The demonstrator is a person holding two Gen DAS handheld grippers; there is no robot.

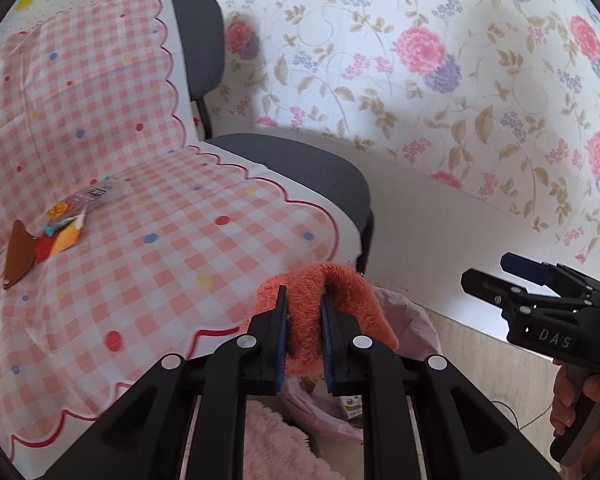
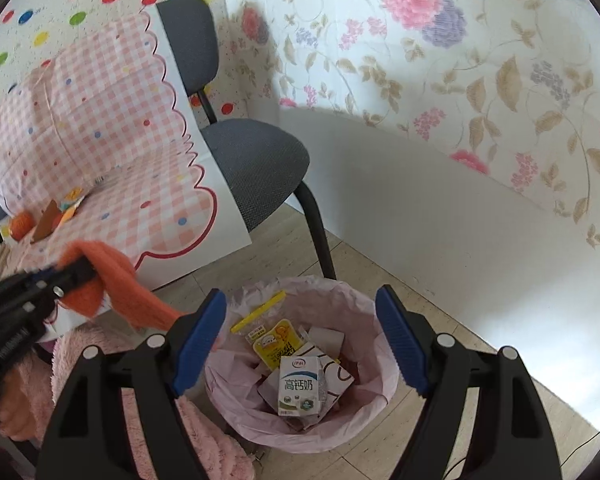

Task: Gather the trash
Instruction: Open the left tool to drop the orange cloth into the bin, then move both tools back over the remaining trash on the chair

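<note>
Orange fleece cloth [image 1: 332, 312] sits pinched between the fingers of my left gripper [image 1: 304, 334], draped over both blue pads and hanging down on either side. From the right wrist view the same cloth [image 2: 116, 280] trails off the left gripper [image 2: 66, 276] toward the rim of the trash bin [image 2: 376, 308], held above the floor just beside it and not inside it.

My right gripper [image 2: 302, 338] hovers directly over the bin with its fingers spread wide and nothing between them. The bin is lined with a pale pink bag, and inside I see a small milk carton [image 2: 299, 386] lying on top, a yellow snack packet [image 2: 278, 344] behind it, and a clear zip bag with a yellow strip [image 2: 258, 312] against the far wall.

Behind the bin stands a grey padded chair [image 2: 256, 160], half covered by a pink checked cloth with dots [image 1: 160, 248]. More litter lies on that cloth: a brown leather-like piece [image 1: 18, 254], colourful wrappers [image 1: 66, 228] touching it, and a clear packet with a barcode [image 1: 96, 194] just beyond them. Floral wallpaper [image 1: 420, 60] covers the wall on the right.
</note>
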